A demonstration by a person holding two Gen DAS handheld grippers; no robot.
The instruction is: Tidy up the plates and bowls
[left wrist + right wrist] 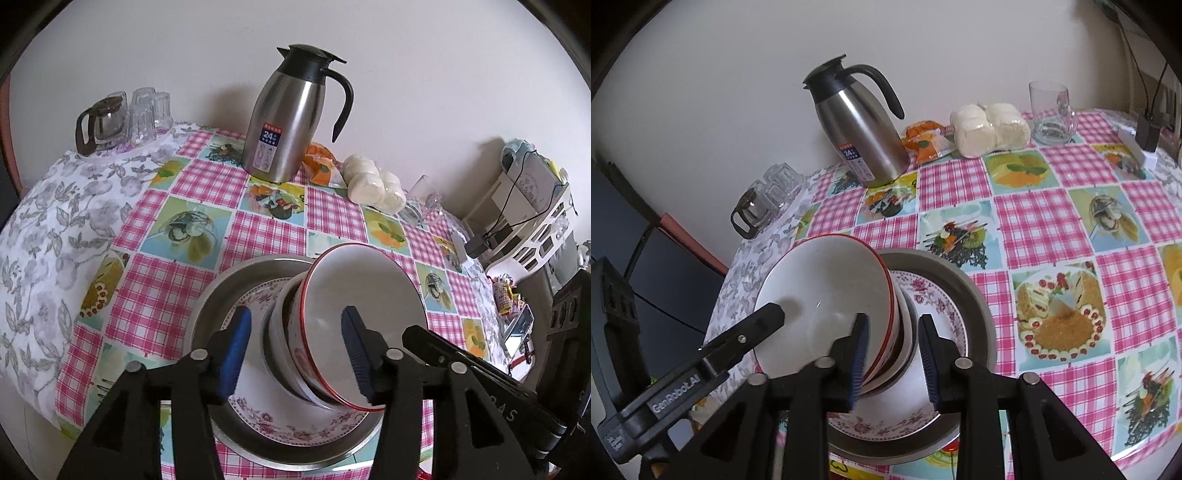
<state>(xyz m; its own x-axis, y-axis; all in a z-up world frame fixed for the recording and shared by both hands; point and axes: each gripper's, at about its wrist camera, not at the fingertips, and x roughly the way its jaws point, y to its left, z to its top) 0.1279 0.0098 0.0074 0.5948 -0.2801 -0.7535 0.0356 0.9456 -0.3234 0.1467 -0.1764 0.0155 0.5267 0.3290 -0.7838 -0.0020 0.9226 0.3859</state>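
Left gripper: the left gripper (295,345) has its blue pads wide apart. One pad sits over the flowered plate and the other sits inside the tipped bowl. It squeezes nothing.
Right gripper: the right gripper (894,360) is partly open. The bowl's wall stands between its pads, but I cannot tell if the pads press on it.
Bowl: the white bowl with a red rim (365,325) is tipped on its side. It lies on other nested bowls (284,343), in the middle of the plate.
Plates: the flowered plate (295,424) lies inside a big metal dish (210,295) at 6 o'clock in both views.
Things around: a steel jug (288,122) with a black handle stands at 12 o'clock, well apart from the dish. Just beside it, toward 1 o'clock, are an orange packet (319,166) and a bag of white buns (373,184). A glass pot (99,125) and clear cups (149,110) stand at 10 o'clock. In the right wrist view a glass mug (1051,114) stands at 1 o'clock.
In the way: the bowl's open mouth faces the left gripper and hides part of the dish behind it.
Table: a pink checked cloth (184,206) with food pictures covers the table, and a grey flower cloth (48,221) lies at 9 o'clock.
Room: a plain pale wall (406,92) is behind the table. A white rack (543,229) with wires is at 3 o'clock.
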